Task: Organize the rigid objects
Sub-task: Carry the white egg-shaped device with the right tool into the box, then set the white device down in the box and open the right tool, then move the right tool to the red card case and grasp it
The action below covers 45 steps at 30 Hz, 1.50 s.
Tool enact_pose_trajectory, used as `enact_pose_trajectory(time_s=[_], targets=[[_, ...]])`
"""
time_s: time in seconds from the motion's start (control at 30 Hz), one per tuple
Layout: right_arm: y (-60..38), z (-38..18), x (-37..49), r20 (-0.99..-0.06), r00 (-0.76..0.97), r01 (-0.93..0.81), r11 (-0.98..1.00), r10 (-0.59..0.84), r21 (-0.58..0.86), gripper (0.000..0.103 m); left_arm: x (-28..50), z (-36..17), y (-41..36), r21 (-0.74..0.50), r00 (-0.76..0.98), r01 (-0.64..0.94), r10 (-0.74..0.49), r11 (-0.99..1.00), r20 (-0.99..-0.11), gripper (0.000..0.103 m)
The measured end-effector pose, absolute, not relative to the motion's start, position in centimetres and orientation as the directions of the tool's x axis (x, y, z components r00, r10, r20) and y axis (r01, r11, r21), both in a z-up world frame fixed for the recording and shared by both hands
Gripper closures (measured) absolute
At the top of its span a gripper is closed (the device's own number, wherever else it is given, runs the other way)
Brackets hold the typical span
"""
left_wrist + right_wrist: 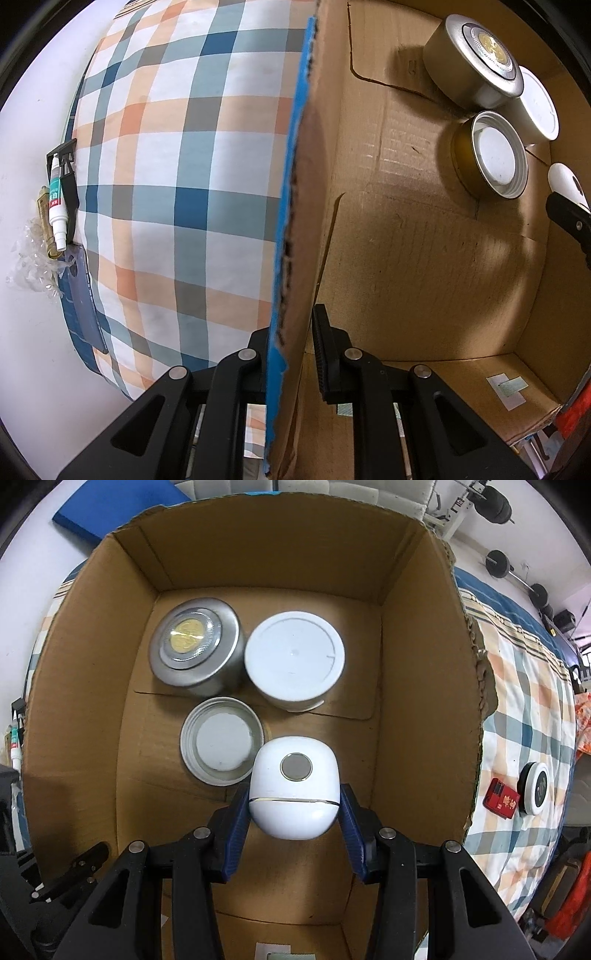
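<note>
My right gripper (293, 805) is shut on a white rounded case (293, 794) with a grey round button and holds it inside a cardboard box (424, 686). On the box floor stand a silver tin (195, 650) with a gold emblem, a white round tub (294, 657) and an upturned metal lid (221, 740). My left gripper (291, 332) is shut on the box's blue-edged side wall (295, 206). The left wrist view also shows the tin (476, 62), the lid (495, 155), the tub (535, 107) and the white case (567, 184).
The box sits on a plaid sheet (166, 166). A red packet (503, 799) and a round white device (535, 788) lie on the sheet right of the box. A white glue tube (57, 199) and plastic wrap (33, 258) lie at the sheet's far edge.
</note>
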State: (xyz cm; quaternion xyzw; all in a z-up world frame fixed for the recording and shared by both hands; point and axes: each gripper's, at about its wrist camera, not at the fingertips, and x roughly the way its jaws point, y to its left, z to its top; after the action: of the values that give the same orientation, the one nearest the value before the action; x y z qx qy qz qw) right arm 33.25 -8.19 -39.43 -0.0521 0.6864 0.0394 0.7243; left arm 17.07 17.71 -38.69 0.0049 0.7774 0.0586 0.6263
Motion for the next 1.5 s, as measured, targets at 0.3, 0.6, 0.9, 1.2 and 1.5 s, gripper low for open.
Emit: enact_pose_trajectory(time_s=[0.3,0.6,0.9,1.2,1.5], targets=[[-8.8,-39.7,34.3,-0.999,0.041,-0.094,0.995,-0.03,-0.033,0.044,17.0,-38.7,17.8,0.094,-0.217,-0.066,0.077,0.993,-0.973,0.091],[-10.0,-36.9,34.2,-0.996,0.083,-0.071,0.997,0.014,0.008,0.003,17.1,-38.7,17.7,0.095,-0.218,-0.068,0.078,0.993,-0.973,0.091],[-10.5,-33.3,31.8,-0.987,0.156,-0.046,0.999,0.032,0.025,0.0,17.0,-38.7,17.8,0.098,-0.217,-0.065,0.082,0.993,-0.973,0.091],[-11.2,-29.8,30.5,-0.969,0.228,-0.048,0.995,0.098,0.089,0.0,17.1,-38.6,17.3,0.107,-0.217,-0.053,0.093,0.993,-0.972,0.091],[-20.4,-30.3,31.1,-0.955,0.289,0.166,0.979,0.068,0.119,0.0,16.9,-38.4,17.2,0.106,-0.209,-0.045,0.094,0.993,-0.973,0.092]])
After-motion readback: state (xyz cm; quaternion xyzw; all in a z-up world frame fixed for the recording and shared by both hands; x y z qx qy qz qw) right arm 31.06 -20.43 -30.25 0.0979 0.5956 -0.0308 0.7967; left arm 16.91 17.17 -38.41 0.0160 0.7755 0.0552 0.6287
